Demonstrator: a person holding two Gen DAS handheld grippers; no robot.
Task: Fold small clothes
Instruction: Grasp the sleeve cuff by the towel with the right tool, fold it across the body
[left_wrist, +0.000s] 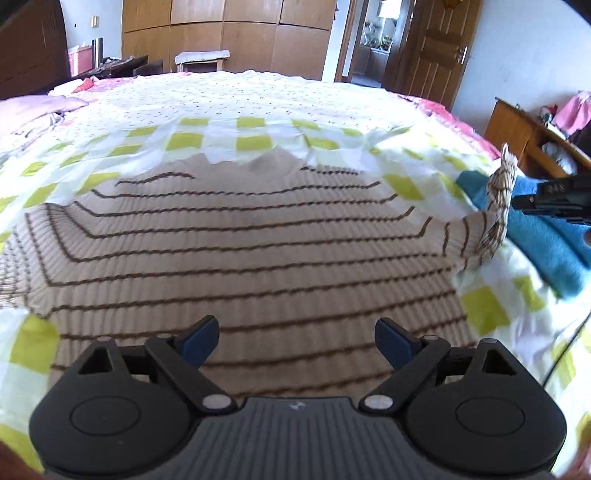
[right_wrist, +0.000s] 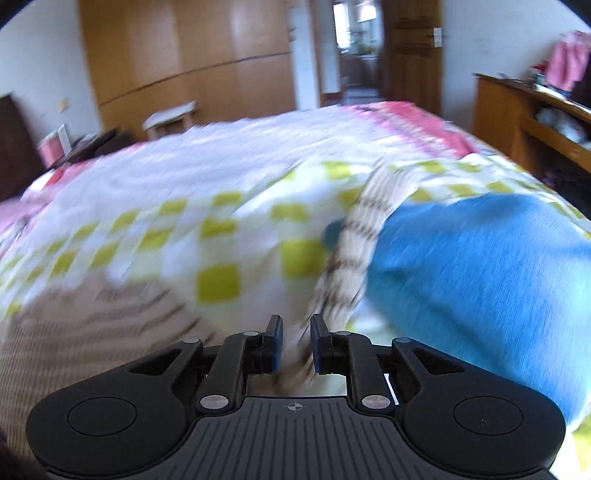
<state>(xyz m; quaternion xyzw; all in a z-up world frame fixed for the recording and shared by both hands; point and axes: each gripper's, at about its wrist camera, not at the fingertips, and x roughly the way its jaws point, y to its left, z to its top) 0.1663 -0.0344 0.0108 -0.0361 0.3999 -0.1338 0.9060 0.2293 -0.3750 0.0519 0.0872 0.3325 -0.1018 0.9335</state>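
Observation:
A beige sweater with thin brown stripes (left_wrist: 236, 251) lies spread flat on the bed. My left gripper (left_wrist: 297, 341) is open and empty, hovering over the sweater's near part. My right gripper (right_wrist: 296, 343) is shut on the sweater's right sleeve (right_wrist: 354, 251) and holds its cuff lifted off the bed. In the left wrist view the lifted sleeve (left_wrist: 495, 210) hangs from the right gripper (left_wrist: 517, 201) at the far right. The right wrist view is blurred by motion.
The bed carries a white sheet with yellow-green checks (left_wrist: 255, 142). A blue folded garment (right_wrist: 480, 280) lies right of the sleeve. A wooden wardrobe (left_wrist: 229, 33), an open door (left_wrist: 432, 48) and a wooden shelf unit (left_wrist: 517, 133) stand beyond the bed.

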